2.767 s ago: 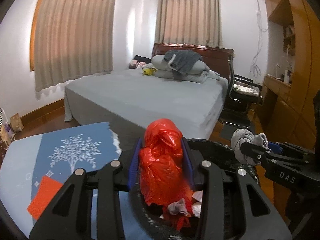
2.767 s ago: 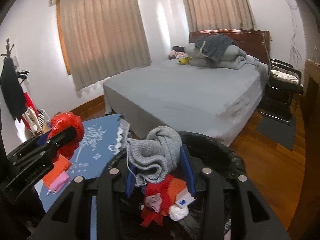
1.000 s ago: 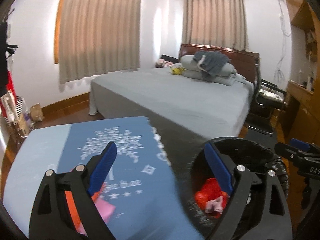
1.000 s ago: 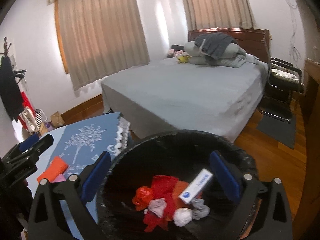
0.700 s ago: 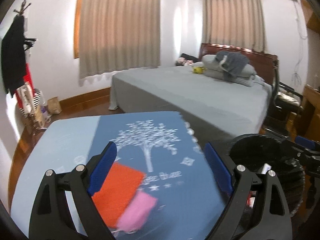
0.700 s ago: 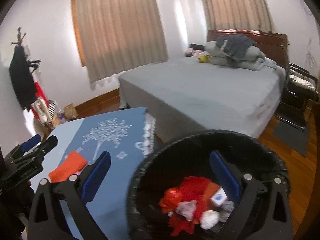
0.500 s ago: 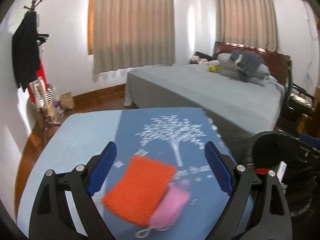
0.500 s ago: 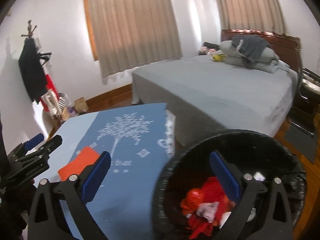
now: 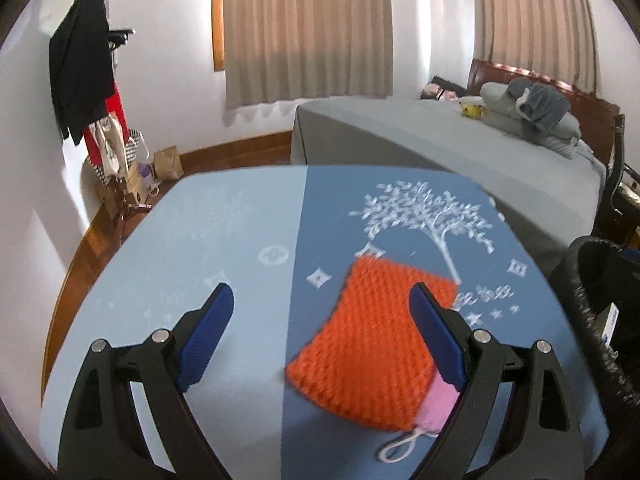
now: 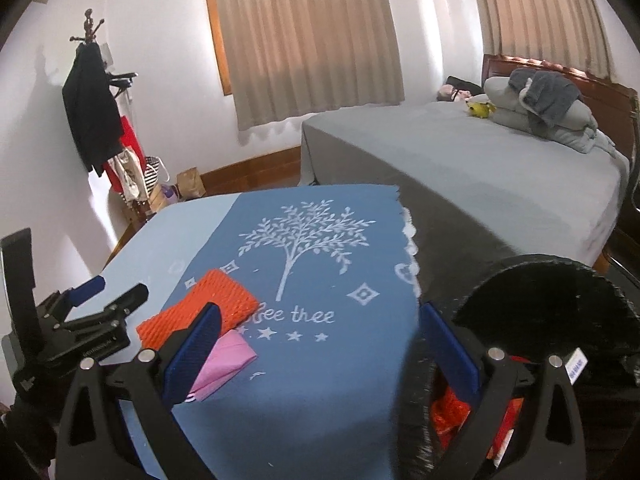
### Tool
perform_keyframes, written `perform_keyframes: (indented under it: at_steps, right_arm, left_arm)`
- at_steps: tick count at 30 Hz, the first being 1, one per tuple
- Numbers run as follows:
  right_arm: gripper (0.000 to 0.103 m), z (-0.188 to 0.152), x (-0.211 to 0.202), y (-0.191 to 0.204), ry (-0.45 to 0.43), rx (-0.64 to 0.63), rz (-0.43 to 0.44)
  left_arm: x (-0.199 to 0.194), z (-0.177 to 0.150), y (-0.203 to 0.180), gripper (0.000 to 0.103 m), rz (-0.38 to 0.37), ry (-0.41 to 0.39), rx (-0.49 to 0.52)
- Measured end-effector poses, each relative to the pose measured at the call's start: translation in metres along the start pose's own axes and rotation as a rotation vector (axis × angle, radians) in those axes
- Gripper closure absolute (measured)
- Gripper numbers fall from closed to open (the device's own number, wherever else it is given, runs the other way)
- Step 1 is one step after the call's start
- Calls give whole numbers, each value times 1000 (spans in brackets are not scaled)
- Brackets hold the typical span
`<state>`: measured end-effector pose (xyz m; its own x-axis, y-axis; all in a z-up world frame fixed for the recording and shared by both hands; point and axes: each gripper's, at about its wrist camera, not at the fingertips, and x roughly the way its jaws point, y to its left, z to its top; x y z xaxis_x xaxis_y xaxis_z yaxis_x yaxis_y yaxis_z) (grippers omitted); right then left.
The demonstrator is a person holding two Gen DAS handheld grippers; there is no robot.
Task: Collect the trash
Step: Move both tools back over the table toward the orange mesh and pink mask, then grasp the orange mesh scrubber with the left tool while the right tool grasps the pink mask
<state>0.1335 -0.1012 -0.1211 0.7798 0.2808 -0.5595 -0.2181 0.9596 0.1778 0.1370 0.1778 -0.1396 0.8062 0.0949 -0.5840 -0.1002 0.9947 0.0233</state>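
Note:
An orange knitted piece (image 9: pixel 376 344) lies flat on the blue tablecloth (image 9: pixel 248 248), and a pink item (image 9: pixel 436 408) with a white string loop pokes out from under its near end. My left gripper (image 9: pixel 320 320) hovers open just above and left of them; its right finger overlaps the orange piece's right edge. The right wrist view shows the orange piece (image 10: pixel 200 308) and pink item (image 10: pixel 228 360) at the left. My right gripper (image 10: pixel 320 344) is open over bare cloth, holding nothing. The left gripper (image 10: pixel 108 292) is at the far left there.
A black bin (image 10: pixel 560 300) lined with a bag stands at the table's right edge, holding red trash (image 10: pixel 452 412) and a white box. Behind the table is a grey bed (image 10: pixel 480 168). A coat rack (image 9: pixel 88 60) with bags below stands by the left wall.
The red bag and grey sock, once held over the bin, now lie released inside it. Both grippers swung left from the bin to over the table, bringing the orange and pink items close.

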Motion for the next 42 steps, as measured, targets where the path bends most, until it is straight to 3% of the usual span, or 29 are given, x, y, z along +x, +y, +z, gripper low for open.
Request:
perform_keyframes:
  at_steps: [14, 18, 26, 37, 42]
  right_arm:
    - [8, -11, 38, 24, 66, -39, 25]
    - [9, -12, 43, 28, 75, -45, 31]
    - [9, -13, 49, 31, 85, -47, 37]
    - [9, -15, 51, 35, 94, -63, 31]
    - [9, -15, 50, 36, 96, -64, 31]
  left_arm:
    - [41, -19, 4, 18, -16, 126, -21]
    - [49, -21, 2, 27, -39, 164, -24]
    - [56, -22, -2, 35, -68, 198, -11]
    - [54, -22, -15, 81, -143, 196, 15]
    - [50, -21, -14, 89, -140, 177, 9]
